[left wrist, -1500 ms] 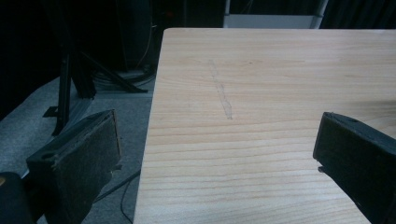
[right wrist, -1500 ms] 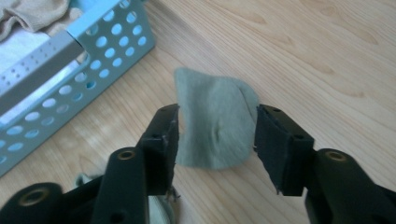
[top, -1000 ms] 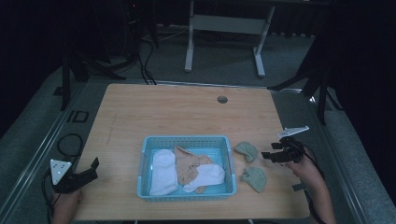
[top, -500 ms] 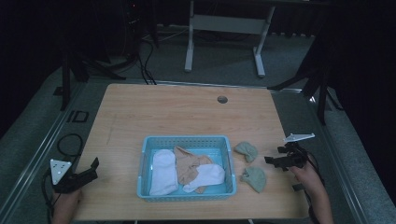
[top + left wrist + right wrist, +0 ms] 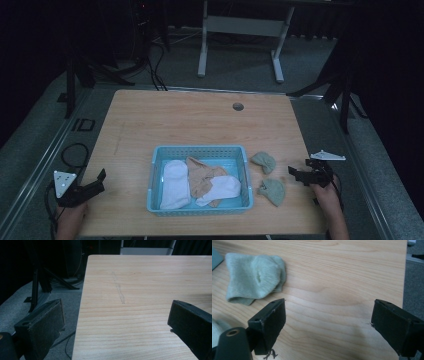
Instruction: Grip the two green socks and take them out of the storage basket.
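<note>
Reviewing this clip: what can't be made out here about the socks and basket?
- Tan sock: high view, partly covered by two white socks; shape unclear.
- Near green sock: right gripper view, cut off by the left edge.
- Blue basket: right gripper view, a corner shows; contents cut off.

Left gripper (image 5: 97, 181) and right gripper (image 5: 296, 174), both low, jaws wide apart.

In the right gripper view, a second green sock (image 5: 215, 331) at eight o'clock is cut off by the edge. The blue basket (image 5: 215, 255) shows just a corner at ten o'clock.
</note>
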A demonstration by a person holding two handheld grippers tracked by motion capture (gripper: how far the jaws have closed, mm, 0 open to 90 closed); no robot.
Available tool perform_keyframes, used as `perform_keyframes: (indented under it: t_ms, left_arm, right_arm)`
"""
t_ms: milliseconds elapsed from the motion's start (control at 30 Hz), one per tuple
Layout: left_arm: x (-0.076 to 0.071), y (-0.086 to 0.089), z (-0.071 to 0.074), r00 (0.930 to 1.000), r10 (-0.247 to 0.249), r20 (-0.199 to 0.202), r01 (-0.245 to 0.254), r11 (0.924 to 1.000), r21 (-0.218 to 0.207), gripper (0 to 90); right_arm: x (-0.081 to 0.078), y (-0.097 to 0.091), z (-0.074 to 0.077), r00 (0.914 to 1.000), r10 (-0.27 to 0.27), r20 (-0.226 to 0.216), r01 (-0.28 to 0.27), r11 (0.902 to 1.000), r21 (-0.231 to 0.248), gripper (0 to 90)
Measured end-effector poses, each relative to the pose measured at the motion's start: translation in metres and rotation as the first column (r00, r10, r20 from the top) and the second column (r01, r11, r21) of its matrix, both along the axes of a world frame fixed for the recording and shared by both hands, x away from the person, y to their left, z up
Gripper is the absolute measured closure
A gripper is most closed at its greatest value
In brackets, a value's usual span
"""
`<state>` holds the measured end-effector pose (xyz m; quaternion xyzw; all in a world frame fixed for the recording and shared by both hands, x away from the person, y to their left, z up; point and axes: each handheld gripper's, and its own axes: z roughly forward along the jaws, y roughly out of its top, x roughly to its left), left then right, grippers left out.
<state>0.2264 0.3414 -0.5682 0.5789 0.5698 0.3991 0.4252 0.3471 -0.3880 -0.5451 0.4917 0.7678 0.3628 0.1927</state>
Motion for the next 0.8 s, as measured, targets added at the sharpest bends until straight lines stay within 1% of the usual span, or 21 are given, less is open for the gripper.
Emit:
perform_keyframes:
  t_ms: [33,67,100,133,167,233,300,367,400,433,467,533,633,667,700,733,800]
  left_arm:
    - [0.000,0.000,0.000,1.0000,0.000,0.000,0.000,1.0000,-0.001,0.3]
    - [0.000,0.000,0.000,1.0000,0.000,-0.001,0.000,1.0000,0.000,0.3]
    - [0.000,0.000,0.000,1.0000,0.000,-0.001,0.000,1.0000,0.000,0.3]
    - [0.000,0.000,0.000,1.0000,0.000,0.000,0.000,1.0000,0.000,0.3]
    - [0.000,0.000,0.000,1.0000,0.000,-0.001,0.000,1.0000,-0.001,0.3]
    - [0.000,0.000,0.000,1.0000,0.000,-0.001,0.000,1.0000,0.000,0.3]
    - [0.000,0.000,0.000,1.0000,-0.001,-0.001,0.001,1.0000,0.000,0.3]
    - [0.000,0.000,0.000,1.0000,0.000,0.000,0.000,1.0000,0.000,0.3]
    - [0.000,0.000,0.000,1.0000,-0.001,0.000,0.001,1.0000,0.000,0.3]
    - [0.000,0.000,0.000,1.0000,-0.001,0.000,0.001,1.0000,0.000,0.3]
    - [0.000,0.000,0.000,1.0000,-0.001,0.000,0.001,1.0000,0.000,0.3]
    - [0.000,0.000,0.000,1.0000,-0.001,-0.001,0.001,1.0000,-0.002,0.3]
    - [0.000,0.000,0.000,1.0000,-0.002,-0.002,0.002,1.0000,-0.002,0.3]
    - [0.000,0.000,0.000,1.0000,-0.001,-0.002,0.001,1.0000,-0.003,0.3]
    - [0.000,0.000,0.000,1.0000,-0.001,-0.003,0.001,1.0000,-0.002,0.3]
    - [0.000,0.000,0.000,1.0000,0.000,-0.003,0.000,1.0000,-0.002,0.4]
    - [0.000,0.001,0.000,1.0000,0.000,-0.003,0.000,1.0000,-0.003,0.4]
  right_arm:
    - [-0.001,-0.001,-0.001,0.9999,-0.010,0.001,0.010,0.9999,0.007,12.1]
    - [-0.002,-0.002,-0.002,0.9995,-0.029,0.013,0.029,0.9995,0.016,12.1]
    - [-0.002,-0.002,-0.002,0.9995,-0.029,0.013,0.029,0.9995,0.016,12.1]
    - [-0.004,-0.005,-0.004,0.9978,-0.058,0.031,0.057,0.9978,0.034,12.3]
    - [-0.005,-0.006,-0.005,0.9965,-0.074,0.039,0.072,0.9966,0.039,12.8]
    - [-0.007,-0.008,-0.007,0.9954,-0.088,0.039,0.085,0.9946,0.059,12.9]
    - [-0.008,-0.008,-0.007,0.9928,-0.107,0.054,0.104,0.9928,0.061,12.9]
    - [-0.010,-0.009,-0.006,0.9884,-0.127,0.084,0.121,0.9905,0.066,12.9]
    - [-0.012,-0.010,-0.006,0.9848,-0.139,0.105,0.133,0.9892,0.063,13.0]
    - [-0.012,-0.010,-0.006,0.9848,-0.139,0.105,0.133,0.9892,0.063,13.0]
    - [-0.014,-0.011,-0.007,0.9790,-0.157,0.130,0.148,0.9861,0.075,13.1]
    - [-0.015,-0.013,-0.008,0.9762,-0.159,0.147,0.146,0.9845,0.098,13.2]
    - [-0.017,-0.015,-0.009,0.9706,-0.161,0.178,0.143,0.9836,0.110,13.3]
    - [-0.017,-0.016,-0.009,0.9723,-0.154,0.176,0.134,0.9837,0.120,13.3]
    - [-0.018,-0.016,-0.009,0.9713,-0.151,0.184,0.129,0.9840,0.122,13.3]
    - [-0.019,-0.016,-0.008,0.9678,-0.154,0.199,0.133,0.9844,0.116,13.5]
    - [-0.020,-0.016,-0.007,0.9658,-0.138,0.220,0.113,0.9862,0.121,13.5]
